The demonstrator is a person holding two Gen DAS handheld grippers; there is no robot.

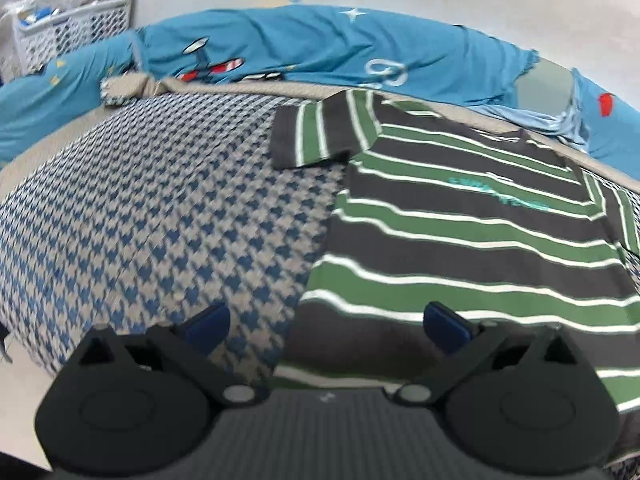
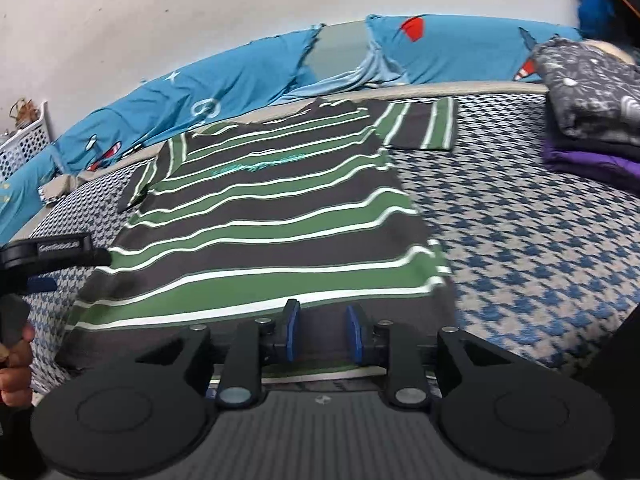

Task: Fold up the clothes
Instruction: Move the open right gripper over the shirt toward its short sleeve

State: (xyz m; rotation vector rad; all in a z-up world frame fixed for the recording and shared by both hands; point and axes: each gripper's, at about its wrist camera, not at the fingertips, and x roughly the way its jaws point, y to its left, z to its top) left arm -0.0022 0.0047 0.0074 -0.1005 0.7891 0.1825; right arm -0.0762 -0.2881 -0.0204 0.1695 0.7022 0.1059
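A dark grey T-shirt with green and white stripes lies spread flat, front up, on a bed covered in a blue-and-grey houndstooth cloth. Both short sleeves stick out to the sides. My left gripper stands wide open over the shirt's lower left corner, one pad above the bedcover and one above the shirt. My right gripper hovers at the bottom hem, its blue pads a narrow gap apart with dark shirt fabric showing in the gap; nothing looks pinched. The hem right below it is hidden.
Blue printed bedding is bunched along the wall behind the shirt. A white laundry basket stands at the far left. A stack of folded clothes sits on the bed to the right. A hand shows at the left edge.
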